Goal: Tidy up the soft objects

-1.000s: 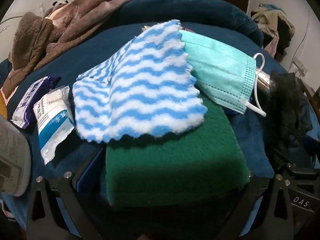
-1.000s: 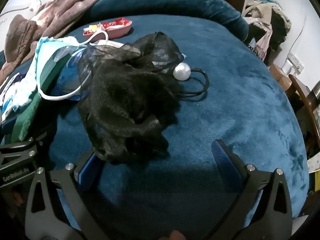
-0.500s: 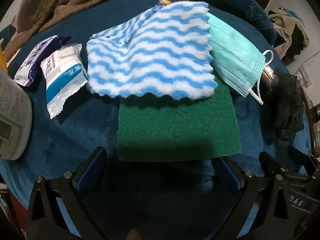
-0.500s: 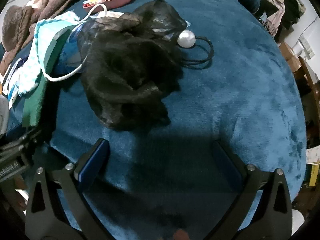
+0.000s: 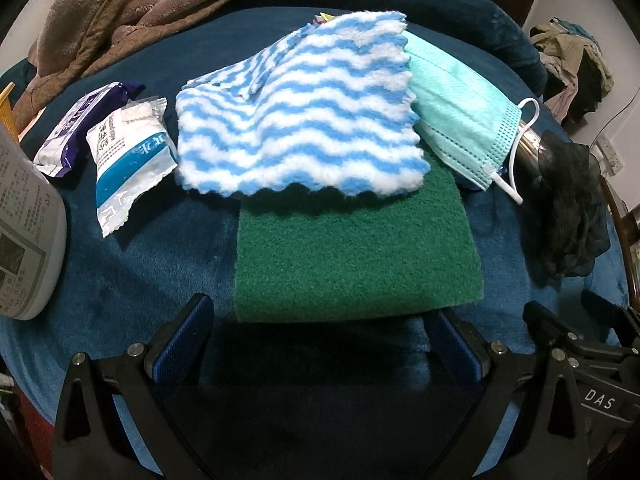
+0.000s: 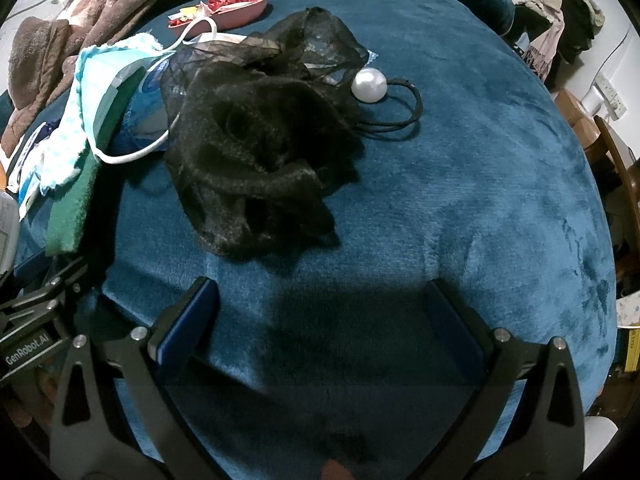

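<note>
A green scouring pad (image 5: 352, 256) lies flat on the blue plush surface, with a blue-and-white striped cloth (image 5: 300, 120) draped over its far half and a teal face mask (image 5: 460, 116) to the right. My left gripper (image 5: 320, 340) stands open just short of the pad's near edge, holding nothing. In the right wrist view a black mesh scrunchie (image 6: 260, 148) with a white pearl (image 6: 369, 85) and black elastic loops rests ahead of my right gripper (image 6: 320, 316), which is open and empty. The same stack (image 6: 80, 160) shows at the left there.
Two wrapped packets (image 5: 128, 160) and a printed white container (image 5: 24, 240) sit left of the pad. A brown blanket (image 5: 120, 12) is heaped at the back left. A pink tray of sweets (image 6: 228, 8) lies far back. Clothes pile at the far right (image 6: 560, 12).
Both grippers have drawn back from the objects. The left one no longer straddles the green pad; the pad now lies flat beyond its fingertips. The scrunchie sits farther from the right gripper.
</note>
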The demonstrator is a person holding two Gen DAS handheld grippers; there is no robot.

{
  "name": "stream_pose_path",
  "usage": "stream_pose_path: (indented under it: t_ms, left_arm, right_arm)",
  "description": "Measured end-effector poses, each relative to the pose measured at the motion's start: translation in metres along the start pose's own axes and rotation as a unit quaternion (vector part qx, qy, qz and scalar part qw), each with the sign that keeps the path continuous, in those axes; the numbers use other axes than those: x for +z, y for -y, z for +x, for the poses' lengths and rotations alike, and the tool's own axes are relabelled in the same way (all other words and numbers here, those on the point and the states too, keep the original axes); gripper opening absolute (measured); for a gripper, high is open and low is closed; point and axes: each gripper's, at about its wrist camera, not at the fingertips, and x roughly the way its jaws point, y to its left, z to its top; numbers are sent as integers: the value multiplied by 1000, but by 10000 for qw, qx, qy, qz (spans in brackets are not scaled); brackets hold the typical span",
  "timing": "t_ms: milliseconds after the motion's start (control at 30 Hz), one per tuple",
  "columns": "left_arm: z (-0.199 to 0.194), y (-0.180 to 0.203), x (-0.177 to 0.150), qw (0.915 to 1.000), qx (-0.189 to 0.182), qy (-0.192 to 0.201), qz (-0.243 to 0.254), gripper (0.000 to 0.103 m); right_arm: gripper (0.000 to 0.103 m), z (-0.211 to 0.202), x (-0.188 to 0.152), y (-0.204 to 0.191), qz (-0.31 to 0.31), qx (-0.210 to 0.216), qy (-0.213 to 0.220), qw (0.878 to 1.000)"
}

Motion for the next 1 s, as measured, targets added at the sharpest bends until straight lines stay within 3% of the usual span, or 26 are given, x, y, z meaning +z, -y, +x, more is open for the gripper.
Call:
stream_pose_path:
  t_ms: [1000]
  left_arm:
    - [2, 8, 1, 10000, 14, -13, 29, 103]
  right_arm:
    - [103, -4, 5, 3, -20, 8, 5, 10000]
